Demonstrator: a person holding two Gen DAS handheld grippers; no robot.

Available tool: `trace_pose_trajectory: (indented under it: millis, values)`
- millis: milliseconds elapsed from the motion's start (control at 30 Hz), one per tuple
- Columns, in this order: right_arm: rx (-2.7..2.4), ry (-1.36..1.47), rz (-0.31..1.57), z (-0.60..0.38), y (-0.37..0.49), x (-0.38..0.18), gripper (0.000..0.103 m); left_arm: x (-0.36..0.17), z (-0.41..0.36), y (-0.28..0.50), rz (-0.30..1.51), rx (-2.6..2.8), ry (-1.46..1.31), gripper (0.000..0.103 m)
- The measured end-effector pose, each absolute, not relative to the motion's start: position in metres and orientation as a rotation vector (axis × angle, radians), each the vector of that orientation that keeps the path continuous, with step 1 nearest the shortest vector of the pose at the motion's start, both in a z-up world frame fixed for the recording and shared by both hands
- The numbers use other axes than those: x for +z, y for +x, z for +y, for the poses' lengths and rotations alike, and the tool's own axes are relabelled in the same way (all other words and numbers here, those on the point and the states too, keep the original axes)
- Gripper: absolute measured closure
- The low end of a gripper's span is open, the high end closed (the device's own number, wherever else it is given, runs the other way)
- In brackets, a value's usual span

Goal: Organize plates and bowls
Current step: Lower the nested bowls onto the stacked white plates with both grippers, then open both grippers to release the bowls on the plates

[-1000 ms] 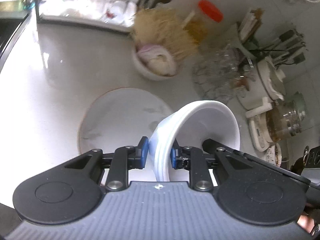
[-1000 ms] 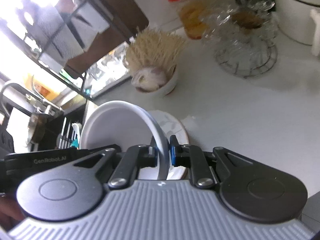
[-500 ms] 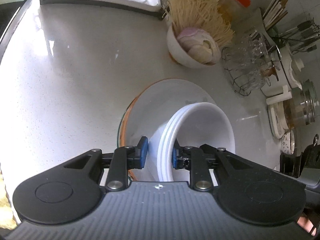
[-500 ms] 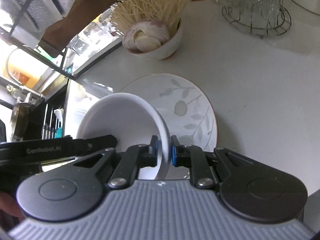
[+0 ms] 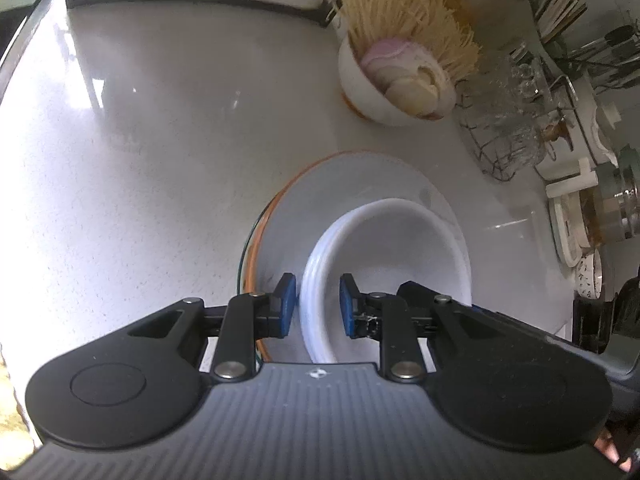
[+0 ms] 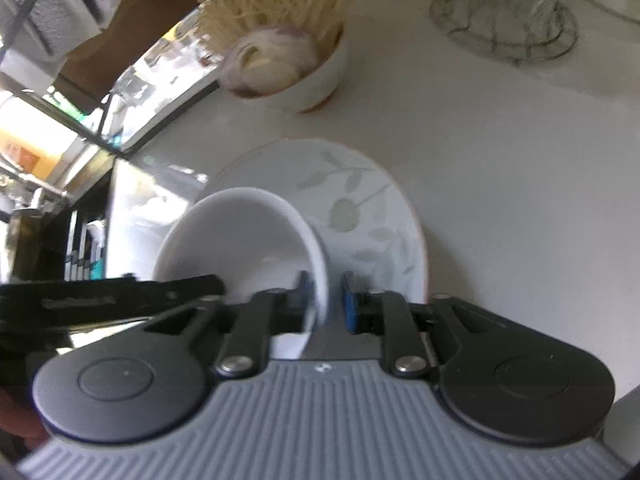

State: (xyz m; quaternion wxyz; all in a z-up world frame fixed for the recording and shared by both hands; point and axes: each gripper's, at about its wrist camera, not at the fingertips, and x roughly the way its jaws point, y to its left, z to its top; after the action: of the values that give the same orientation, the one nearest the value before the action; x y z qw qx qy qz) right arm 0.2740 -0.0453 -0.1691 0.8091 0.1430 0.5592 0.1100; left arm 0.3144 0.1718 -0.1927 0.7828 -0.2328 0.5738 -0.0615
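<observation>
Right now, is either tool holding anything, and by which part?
Nothing firmly. Both tools straddle opposite rims of the bowls, jaws opening, on the plate.

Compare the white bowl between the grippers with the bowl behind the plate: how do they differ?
The white bowl is empty; the far bowl is full of food and dry noodles. The white bowl sits on the plate; the far bowl stands on the counter. Both are white.
</observation>
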Motion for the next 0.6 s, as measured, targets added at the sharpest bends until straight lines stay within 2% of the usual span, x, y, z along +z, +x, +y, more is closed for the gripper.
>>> trace_pose_trajectory:
  millis: [33,67,133,333,600]
  values:
    - [0.245,0.303,1.18,-0.046,0.273,-0.165,0.054,-0.189,0.172,0.314,1.235,-0.133,-0.498,0.065]
    - [0.262,0.299,1.168,-0.045,0.272,-0.161,0.054,-0.184,0.173,0.314,1.228,-0.132,-0.489,0.06]
    - [0.278,0.279,1.144,-0.044,0.27,-0.152,0.055,-0.174,0.174,0.312,1.194,-0.124,-0.461,0.058]
    - [0.33,0.258,1.046,-0.05,0.259,-0.116,0.055,-0.136,0.175,0.291,1.095,-0.101,-0.401,0.057]
    - [0.385,0.235,0.875,-0.061,0.235,-0.057,0.055,-0.06,0.159,0.249,0.905,-0.071,-0.327,0.057]
